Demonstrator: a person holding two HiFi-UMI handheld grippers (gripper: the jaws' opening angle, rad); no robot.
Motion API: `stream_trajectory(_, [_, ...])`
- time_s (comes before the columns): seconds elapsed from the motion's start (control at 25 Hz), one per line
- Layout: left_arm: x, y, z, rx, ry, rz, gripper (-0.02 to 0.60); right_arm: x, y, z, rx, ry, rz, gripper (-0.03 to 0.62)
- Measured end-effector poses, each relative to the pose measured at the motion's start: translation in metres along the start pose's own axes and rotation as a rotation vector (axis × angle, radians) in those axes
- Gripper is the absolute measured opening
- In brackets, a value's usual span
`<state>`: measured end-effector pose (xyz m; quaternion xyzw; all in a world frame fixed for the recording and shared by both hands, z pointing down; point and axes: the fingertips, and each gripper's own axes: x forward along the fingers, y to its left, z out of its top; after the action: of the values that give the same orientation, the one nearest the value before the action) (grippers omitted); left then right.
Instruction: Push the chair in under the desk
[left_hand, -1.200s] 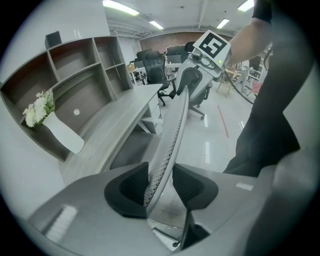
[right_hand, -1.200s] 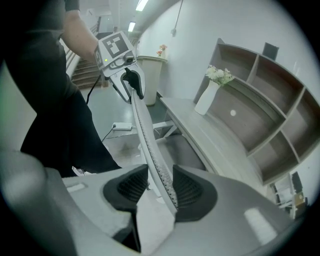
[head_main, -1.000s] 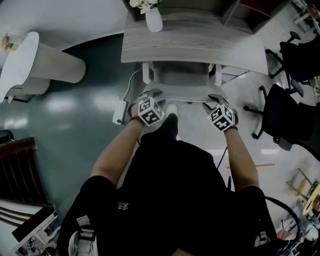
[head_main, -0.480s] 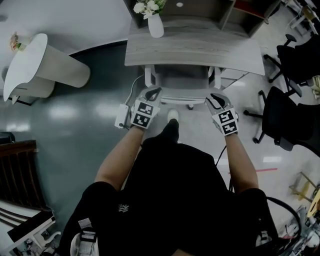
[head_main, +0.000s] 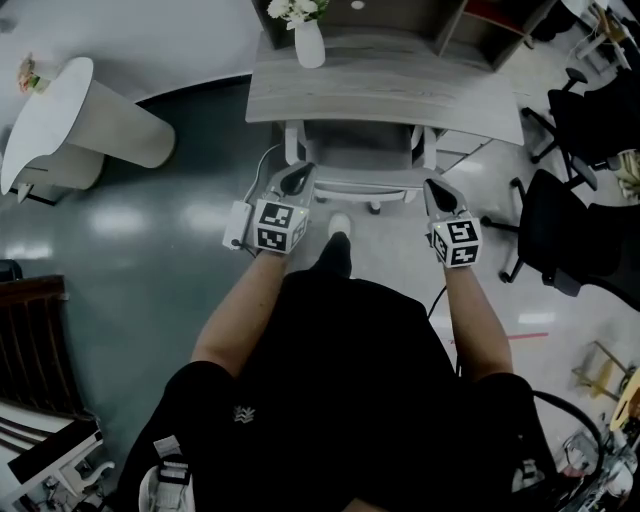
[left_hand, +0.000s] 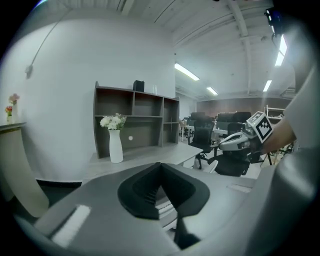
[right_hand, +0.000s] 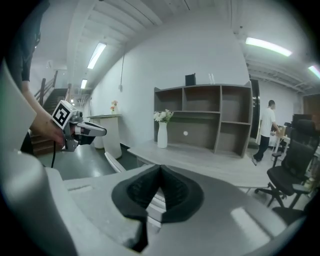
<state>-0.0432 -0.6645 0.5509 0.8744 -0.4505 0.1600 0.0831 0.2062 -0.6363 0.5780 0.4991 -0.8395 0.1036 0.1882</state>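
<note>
The white-framed chair (head_main: 365, 160) stands tucked under the grey wooden desk (head_main: 380, 95), only its back rail and rear edge showing. My left gripper (head_main: 297, 178) sits at the chair back's left corner and my right gripper (head_main: 440, 195) at its right corner; whether either touches the rail I cannot tell. Both are closing fully. In the left gripper view the left gripper (left_hand: 161, 167) has its dark pads meeting with nothing between them. The right gripper (right_hand: 160, 170) looks the same. A strip of the chair (right_hand: 156, 205) shows below the pads.
A white vase of flowers (head_main: 309, 42) stands on the desk's far left, with an open shelf unit (right_hand: 210, 117) behind. Black office chairs (head_main: 585, 230) crowd the right. A white curved counter (head_main: 70, 125) is at left. A white power strip (head_main: 238, 225) lies on the floor. A person (right_hand: 264, 131) walks far off.
Both grippers went from open around the chair's back rail to shut. They lifted off the rail and now sit at its corners, while the chair slid a little farther under the desk.
</note>
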Motion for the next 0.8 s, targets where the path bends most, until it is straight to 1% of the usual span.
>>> stream_trajectory(0.2, [-0.003,0.003,-0.008,-0.006,0.027,0.008,0.006,-0.004,-0.011,-0.004,0.025,0.008,-0.024,0.002])
stream_trajectory(0.44, [-0.007,0.015,-0.019,-0.009,0.061,0.03,0.006,-0.003,-0.013,-0.009,0.052,0.025,-0.036,0.002])
stream_trajectory(0.56, [-0.004,0.02,-0.018,-0.006,0.076,0.039,0.006,-0.002,-0.017,-0.007,0.064,0.026,-0.042,0.002])
stream_trajectory(0.8, [0.005,0.019,-0.012,0.024,0.07,0.024,0.006,0.003,-0.025,-0.009,0.073,0.03,-0.046,0.002])
